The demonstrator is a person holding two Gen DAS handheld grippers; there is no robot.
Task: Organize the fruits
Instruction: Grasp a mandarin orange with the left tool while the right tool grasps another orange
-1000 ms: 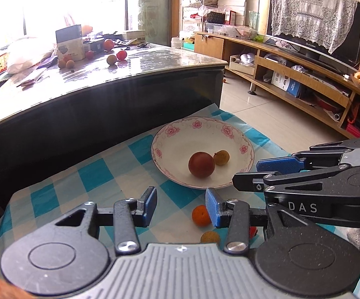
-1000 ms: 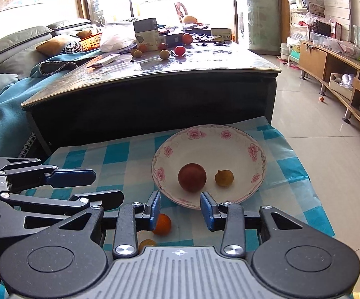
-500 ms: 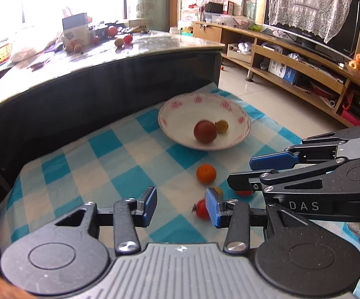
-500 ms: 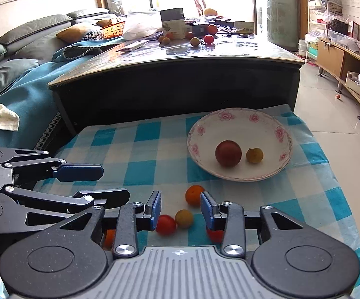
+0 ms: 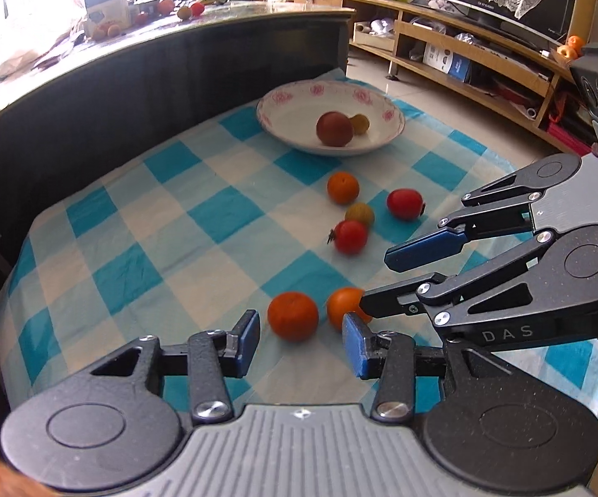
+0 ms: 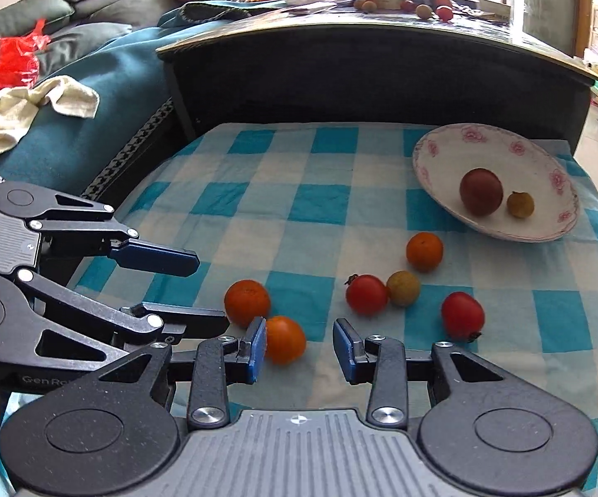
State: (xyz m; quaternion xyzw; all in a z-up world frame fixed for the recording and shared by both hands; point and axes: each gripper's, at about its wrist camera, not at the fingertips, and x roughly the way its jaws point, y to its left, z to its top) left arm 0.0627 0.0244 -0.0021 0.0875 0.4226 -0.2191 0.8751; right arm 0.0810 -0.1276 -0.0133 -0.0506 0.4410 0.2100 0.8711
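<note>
Left hand-held gripper (image 5: 301, 341) — orange (image 5: 292, 316) just ahead

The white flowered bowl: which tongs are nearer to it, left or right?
Right, slightly. The right tongs sit nearer the bowl, open over the loose fruit; the left tongs hang further back at the cloth's near end.

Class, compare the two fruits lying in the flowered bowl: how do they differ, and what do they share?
The dark red fruit is clearly bigger than the yellow fruit. The dark red fruit is deep maroon; the yellow fruit is pale yellow-brown. Both are round, and they sit side by side inside the bowl.
</note>
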